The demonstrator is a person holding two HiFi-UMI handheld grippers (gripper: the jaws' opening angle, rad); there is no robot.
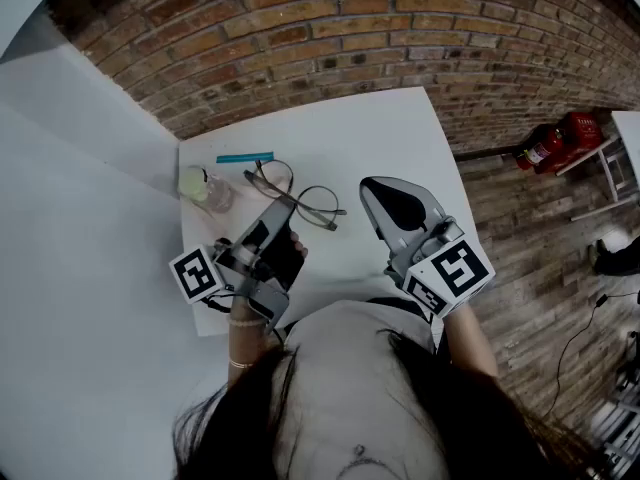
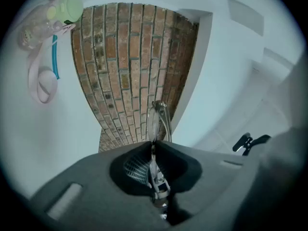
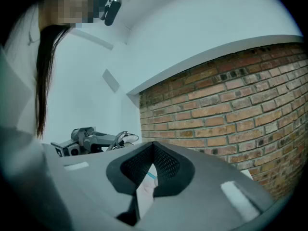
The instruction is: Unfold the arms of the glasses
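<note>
- Left tongs [image 2: 153, 150] are clamped on the glasses [image 2: 153, 123] near a hinge, just beside the bottle [image 1: 206, 189], steadying the frame, I'd say.
- Right tongs [image 1: 385, 193] are pinched together on nothing, farther from the bottle, likely poised to swing an arm out.

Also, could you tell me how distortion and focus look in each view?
Head view: fisheye bows the brick wall. Left gripper view: glasses in the left gripper blur up close. Right gripper view: brick wall crisp, right gripper soft.
</note>
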